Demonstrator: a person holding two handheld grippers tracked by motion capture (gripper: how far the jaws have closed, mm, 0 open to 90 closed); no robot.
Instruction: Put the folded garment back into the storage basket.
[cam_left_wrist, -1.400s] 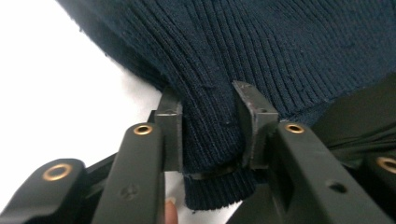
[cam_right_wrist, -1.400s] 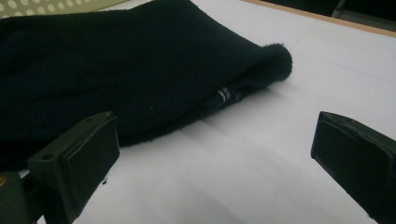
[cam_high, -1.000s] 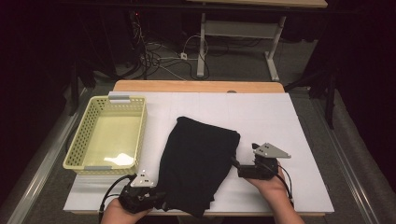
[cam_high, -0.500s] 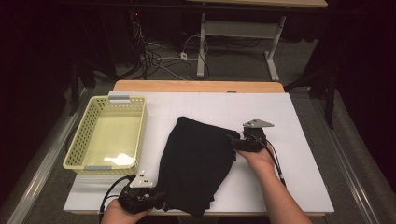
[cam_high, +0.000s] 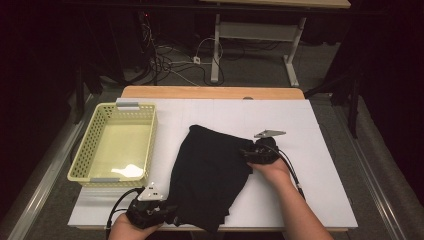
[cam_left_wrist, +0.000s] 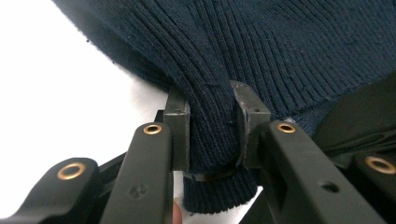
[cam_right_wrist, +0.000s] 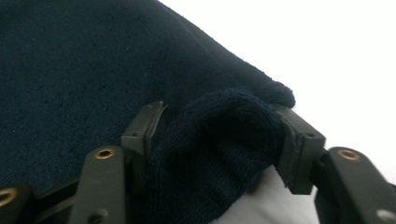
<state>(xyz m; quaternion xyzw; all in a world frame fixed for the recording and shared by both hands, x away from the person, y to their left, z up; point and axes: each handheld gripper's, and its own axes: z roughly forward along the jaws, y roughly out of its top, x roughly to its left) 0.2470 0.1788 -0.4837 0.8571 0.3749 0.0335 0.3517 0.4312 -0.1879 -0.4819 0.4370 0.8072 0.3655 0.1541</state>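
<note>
— Navy ribbed knit, one garment (cam_high: 210, 175): location?
— Centre of white table (cam_high: 325, 200), beside yellow basket (cam_high: 102, 117), per high view.
— Gripper views add?
— Left gripper (cam_left_wrist: 210, 135): jaws clamped on a ribbed cuff. Right gripper (cam_right_wrist: 219, 140): jaws have just been closing, a thick fold bunched between them, pads touching it on both sides.

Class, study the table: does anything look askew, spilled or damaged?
Nothing is spilled or damaged. The dark navy knitted garment lies askew and loosely folded on the white table, its near edge overhanging. The pale yellow perforated plastic basket sits squarely at the left.
</note>
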